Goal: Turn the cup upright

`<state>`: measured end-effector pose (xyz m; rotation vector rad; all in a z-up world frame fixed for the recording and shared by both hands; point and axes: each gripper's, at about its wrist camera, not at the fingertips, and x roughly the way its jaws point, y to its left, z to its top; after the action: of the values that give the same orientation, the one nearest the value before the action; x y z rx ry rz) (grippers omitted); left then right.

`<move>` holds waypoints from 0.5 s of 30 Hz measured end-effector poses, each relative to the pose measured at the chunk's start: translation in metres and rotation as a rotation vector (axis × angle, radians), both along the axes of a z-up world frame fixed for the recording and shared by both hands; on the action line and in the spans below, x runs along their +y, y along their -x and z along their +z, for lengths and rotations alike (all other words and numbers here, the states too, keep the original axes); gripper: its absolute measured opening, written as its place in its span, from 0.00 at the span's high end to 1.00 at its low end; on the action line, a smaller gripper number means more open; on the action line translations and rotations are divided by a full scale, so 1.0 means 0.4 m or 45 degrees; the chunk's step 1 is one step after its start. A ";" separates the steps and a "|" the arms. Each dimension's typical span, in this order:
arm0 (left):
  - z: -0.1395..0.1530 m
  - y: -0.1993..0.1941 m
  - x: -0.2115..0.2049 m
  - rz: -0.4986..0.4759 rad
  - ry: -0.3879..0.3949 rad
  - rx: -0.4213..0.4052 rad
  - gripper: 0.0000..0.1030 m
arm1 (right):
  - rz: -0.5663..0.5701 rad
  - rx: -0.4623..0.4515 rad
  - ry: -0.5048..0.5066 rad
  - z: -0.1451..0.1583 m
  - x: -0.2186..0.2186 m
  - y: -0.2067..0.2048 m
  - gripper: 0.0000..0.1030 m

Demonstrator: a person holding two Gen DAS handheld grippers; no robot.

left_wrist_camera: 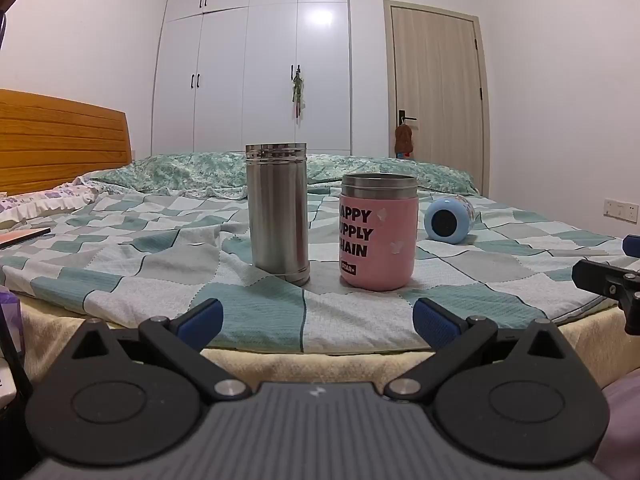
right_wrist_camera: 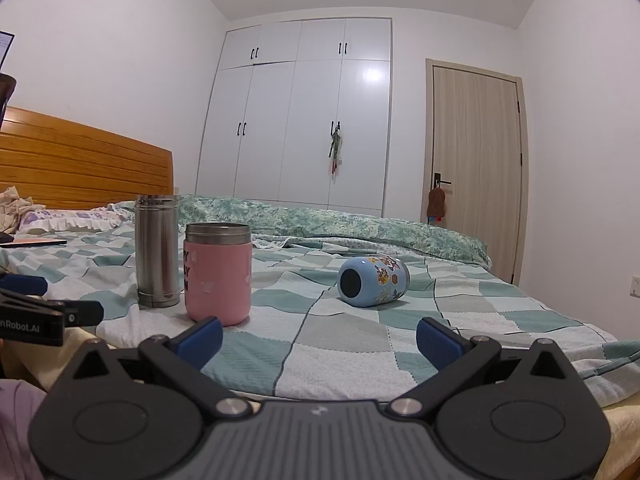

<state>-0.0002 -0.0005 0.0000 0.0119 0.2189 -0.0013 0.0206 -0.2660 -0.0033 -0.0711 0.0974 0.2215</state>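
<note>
A light blue cup with cartoon stickers (right_wrist_camera: 373, 281) lies on its side on the checked bedspread, its base toward me; it also shows in the left wrist view (left_wrist_camera: 449, 219), to the right of the other cups. A pink cup with black lettering (left_wrist_camera: 377, 231) (right_wrist_camera: 218, 273) and a tall steel cup (left_wrist_camera: 277, 213) (right_wrist_camera: 157, 251) stand upright. My left gripper (left_wrist_camera: 318, 320) is open and empty at the bed's near edge, short of the two upright cups. My right gripper (right_wrist_camera: 319, 340) is open and empty, short of the blue cup.
The bed (right_wrist_camera: 344, 344) has a wooden headboard (right_wrist_camera: 80, 160) at left and a folded green quilt (right_wrist_camera: 340, 224) behind the cups. A flat book or tablet (left_wrist_camera: 22, 236) lies at far left. White wardrobe and a door stand behind.
</note>
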 end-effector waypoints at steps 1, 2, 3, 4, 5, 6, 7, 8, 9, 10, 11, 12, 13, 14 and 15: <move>0.000 0.000 0.000 0.000 0.001 0.000 0.00 | 0.000 -0.001 0.000 0.000 0.000 0.000 0.00; 0.000 0.000 0.001 0.000 0.002 -0.001 0.00 | 0.000 0.000 0.000 0.000 -0.001 0.000 0.00; 0.000 0.000 0.001 0.000 0.001 -0.001 0.00 | 0.000 0.003 0.000 -0.001 -0.001 0.000 0.00; 0.000 0.000 0.001 0.000 0.001 0.000 0.00 | 0.000 0.002 0.000 -0.001 -0.001 0.000 0.00; 0.000 0.000 0.001 0.000 0.002 0.000 0.00 | 0.000 0.002 0.000 -0.001 -0.002 0.001 0.00; 0.000 0.000 0.001 0.000 0.001 0.000 0.00 | 0.000 0.003 0.001 -0.002 -0.002 0.001 0.00; 0.000 0.000 0.000 0.000 0.001 0.000 0.00 | 0.000 0.003 0.001 -0.002 -0.002 0.001 0.00; 0.000 0.000 0.001 0.000 0.001 0.000 0.00 | 0.000 0.003 0.001 -0.002 -0.003 0.001 0.00; 0.000 0.000 0.001 0.000 0.001 0.000 0.00 | 0.000 0.003 0.001 -0.002 -0.003 0.001 0.00; 0.000 0.000 0.000 0.000 0.001 0.000 0.00 | 0.000 0.003 0.001 -0.002 -0.003 0.001 0.00; 0.000 0.000 0.001 0.000 0.001 -0.001 0.00 | 0.000 0.003 0.001 -0.002 -0.003 0.001 0.00; 0.000 0.000 0.000 0.000 0.001 0.000 0.00 | 0.000 0.003 0.001 -0.002 -0.003 0.001 0.00; 0.000 0.000 0.001 0.000 0.001 0.000 0.00 | 0.000 0.003 0.001 -0.002 -0.003 0.001 0.00; 0.000 0.000 0.000 0.000 0.001 0.000 0.00 | 0.000 0.002 0.001 -0.002 -0.003 0.001 0.00; 0.000 0.000 0.001 0.000 0.001 -0.001 0.00 | 0.000 0.003 0.001 -0.002 -0.003 0.001 0.00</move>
<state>-0.0002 -0.0002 0.0000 0.0109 0.2183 -0.0010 0.0203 -0.2671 -0.0041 -0.0715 0.0994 0.2218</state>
